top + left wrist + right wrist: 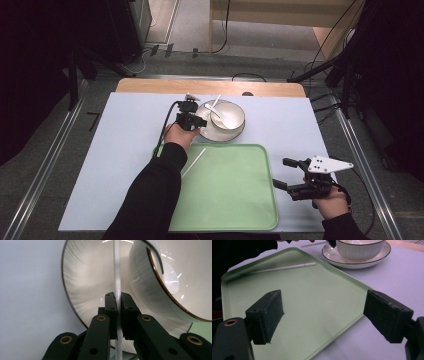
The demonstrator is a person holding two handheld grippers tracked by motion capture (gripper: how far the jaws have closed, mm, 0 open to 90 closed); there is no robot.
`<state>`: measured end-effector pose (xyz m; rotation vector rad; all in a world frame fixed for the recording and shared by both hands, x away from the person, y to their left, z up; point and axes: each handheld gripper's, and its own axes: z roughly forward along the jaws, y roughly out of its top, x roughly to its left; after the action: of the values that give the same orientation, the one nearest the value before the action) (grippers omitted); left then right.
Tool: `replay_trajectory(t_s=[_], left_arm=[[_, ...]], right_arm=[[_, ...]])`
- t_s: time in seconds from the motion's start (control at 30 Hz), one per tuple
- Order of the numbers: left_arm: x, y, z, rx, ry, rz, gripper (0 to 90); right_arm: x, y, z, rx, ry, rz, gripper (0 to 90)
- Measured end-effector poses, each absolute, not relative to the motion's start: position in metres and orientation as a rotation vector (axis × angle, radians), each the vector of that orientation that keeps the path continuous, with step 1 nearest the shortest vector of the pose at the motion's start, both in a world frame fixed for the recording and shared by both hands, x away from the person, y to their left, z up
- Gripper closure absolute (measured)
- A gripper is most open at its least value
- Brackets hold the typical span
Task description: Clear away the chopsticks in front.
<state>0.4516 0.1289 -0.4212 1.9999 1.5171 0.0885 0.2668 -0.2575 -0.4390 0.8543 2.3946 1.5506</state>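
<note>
The left tool [119, 315] pinched a white stick [117, 277] beside the bowl [227, 115] on its saucer [212, 134]; the right tool [322, 315] hung spread over the green tray [235, 195], where another stick [194, 162] lay.

The white stick's [117, 277] upper end runs past the frame's top edge.

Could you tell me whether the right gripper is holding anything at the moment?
No, the right gripper is open, its jaws spread wide over the green tray with nothing between them.
</note>
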Motion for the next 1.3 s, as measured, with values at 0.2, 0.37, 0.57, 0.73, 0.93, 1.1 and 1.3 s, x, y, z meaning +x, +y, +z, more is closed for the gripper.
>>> replay_trajectory(t_s=[0.2, 0.37, 0.57, 0.73, 0.93, 1.1, 1.3], left_arm=[[0.443, 0.151, -0.397, 1.953, 1.526, 0.092, 86.6], [0.431, 0.165, -0.388, 1.950, 1.514, 0.103, 86.6], [0.412, 0.182, -0.387, 1.961, 1.493, 0.098, 86.6], [0.393, 0.195, -0.382, 1.950, 1.464, 0.085, 86.6], [0.364, 0.205, -0.376, 1.981, 1.422, 0.095, 86.5], [0.340, 0.215, -0.374, 1.973, 1.388, 0.076, 86.5], [0.312, 0.217, -0.378, 1.986, 1.343, 0.068, 86.5]], right_arm=[[0.266, -0.260, -0.441, 0.883, 2.387, 1.538, 16.8], [0.265, -0.261, -0.438, 0.887, 2.368, 1.549, 16.8], [0.265, -0.259, -0.439, 0.887, 2.378, 1.545, 16.8], [0.265, -0.261, -0.440, 0.901, 2.373, 1.541, 16.8], [0.265, -0.263, -0.440, 0.907, 2.368, 1.542, 16.8], [0.265, -0.265, -0.442, 0.906, 2.366, 1.538, 16.8], [0.267, -0.268, -0.443, 0.938, 2.356, 1.543, 16.8]])
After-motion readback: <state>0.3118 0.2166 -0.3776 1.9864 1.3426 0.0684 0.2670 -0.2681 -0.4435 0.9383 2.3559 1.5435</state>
